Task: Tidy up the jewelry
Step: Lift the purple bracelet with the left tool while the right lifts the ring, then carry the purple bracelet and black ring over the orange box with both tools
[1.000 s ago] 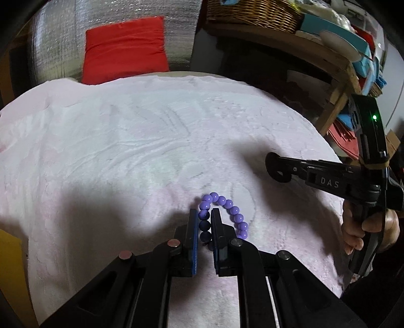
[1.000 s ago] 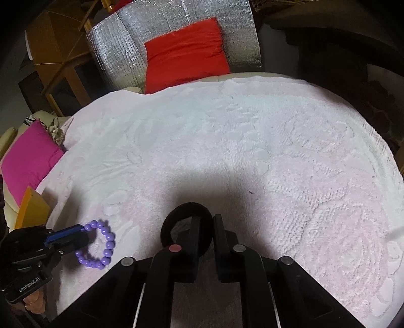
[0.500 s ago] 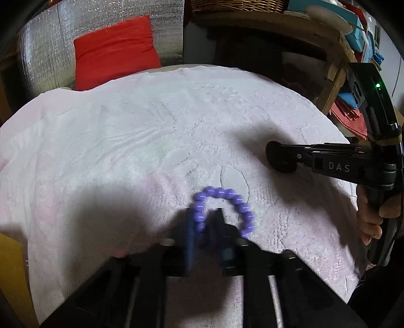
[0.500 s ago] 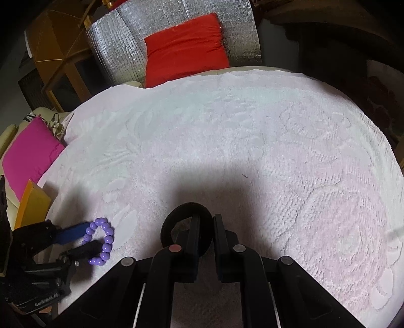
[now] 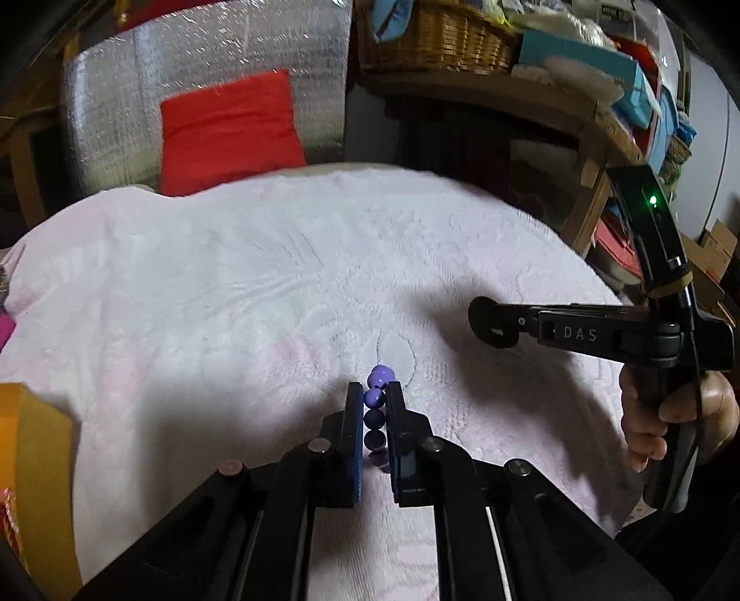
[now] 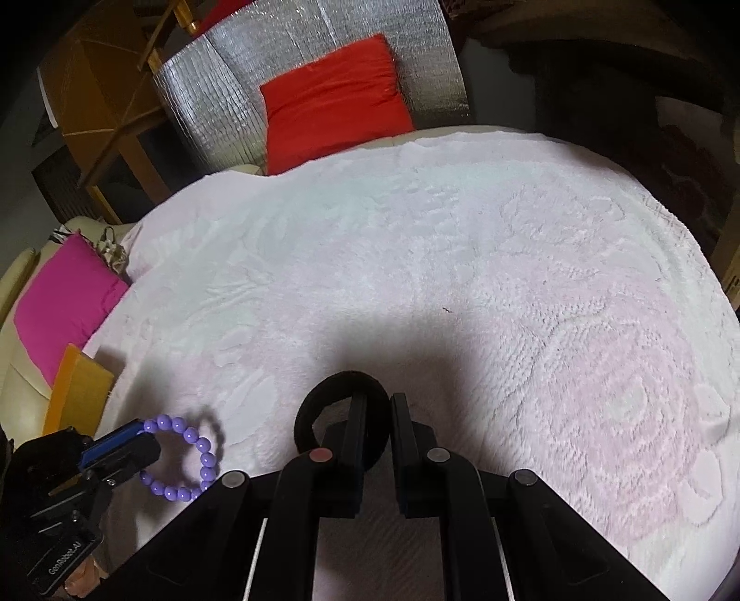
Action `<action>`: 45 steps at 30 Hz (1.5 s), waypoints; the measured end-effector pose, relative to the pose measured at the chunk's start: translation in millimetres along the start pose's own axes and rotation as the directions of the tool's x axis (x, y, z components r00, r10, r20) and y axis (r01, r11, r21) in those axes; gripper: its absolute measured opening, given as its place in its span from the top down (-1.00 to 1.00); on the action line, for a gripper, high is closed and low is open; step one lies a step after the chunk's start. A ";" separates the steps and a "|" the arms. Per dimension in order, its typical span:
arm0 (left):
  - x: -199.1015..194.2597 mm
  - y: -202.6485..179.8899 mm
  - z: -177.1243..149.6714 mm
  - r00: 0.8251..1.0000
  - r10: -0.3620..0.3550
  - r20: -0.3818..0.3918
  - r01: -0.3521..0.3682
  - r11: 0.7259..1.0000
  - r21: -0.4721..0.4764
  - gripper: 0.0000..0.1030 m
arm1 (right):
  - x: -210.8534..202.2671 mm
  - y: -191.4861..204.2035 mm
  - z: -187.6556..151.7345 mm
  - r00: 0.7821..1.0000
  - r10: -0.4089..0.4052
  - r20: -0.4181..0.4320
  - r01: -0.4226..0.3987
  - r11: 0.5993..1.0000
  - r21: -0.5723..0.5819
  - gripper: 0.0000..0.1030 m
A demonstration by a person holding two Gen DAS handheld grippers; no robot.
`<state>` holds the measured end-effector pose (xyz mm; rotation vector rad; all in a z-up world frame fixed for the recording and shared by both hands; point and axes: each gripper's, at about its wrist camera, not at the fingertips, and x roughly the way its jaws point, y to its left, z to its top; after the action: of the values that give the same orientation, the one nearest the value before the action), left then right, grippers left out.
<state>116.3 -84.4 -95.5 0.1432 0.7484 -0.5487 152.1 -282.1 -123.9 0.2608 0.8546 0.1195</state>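
My left gripper (image 5: 373, 407) is shut on a purple bead bracelet (image 5: 375, 411) and holds it edge-on above the pale pink towel (image 5: 259, 296). In the right wrist view the same bracelet (image 6: 187, 457) hangs as a loop from the left gripper (image 6: 138, 439) at the lower left. My right gripper (image 6: 375, 418) is shut on a black ring-shaped band (image 6: 340, 418), held above the towel (image 6: 462, 259). In the left wrist view the right gripper (image 5: 492, 321) shows at the right, with the black band (image 5: 485, 319) at its tip.
A red cushion (image 6: 333, 101) leans on a silver foil panel (image 6: 217, 101) behind the towel. A magenta cushion (image 6: 60, 305) and an orange box (image 6: 78, 393) lie at the left. Wooden shelves with a wicker basket (image 5: 434, 32) stand at the back right.
My left gripper has lifted and turned with the bracelet, which now shows edge-on between the fingers. The right gripper still holds the black band and has barely moved.
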 end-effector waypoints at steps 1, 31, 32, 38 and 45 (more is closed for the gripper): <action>-5.3 0.2 -2.4 1.000 0.008 0.010 -0.008 1.000 -0.007 0.82 | -3.7 1.9 -1.3 1.000 0.004 0.007 -0.004 1.000 -0.002 0.79; -143.6 27.5 -26.1 0.962 0.226 0.151 -0.205 0.968 -0.143 0.82 | -69.7 70.9 -78.8 0.992 0.113 0.061 -0.111 0.993 -0.048 0.79; -149.6 30.6 -26.4 0.959 0.236 0.157 -0.213 0.965 -0.151 0.82 | -71.1 74.9 -81.2 0.992 0.115 0.059 -0.112 0.992 -0.051 0.79; -183.0 51.0 -30.1 0.939 0.289 0.185 -0.251 0.947 -0.200 0.82 | -86.2 99.8 -88.9 0.985 0.160 0.066 -0.156 0.985 -0.068 0.79; -211.4 70.5 -38.3 0.919 0.342 0.198 -0.291 0.924 -0.248 0.82 | -105.7 139.9 -85.5 0.972 0.220 0.085 -0.211 0.972 -0.104 0.79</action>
<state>3.0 76.7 15.4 -0.0033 0.5298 -0.1662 18.3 -154.2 -62.0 0.2688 0.7216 0.3475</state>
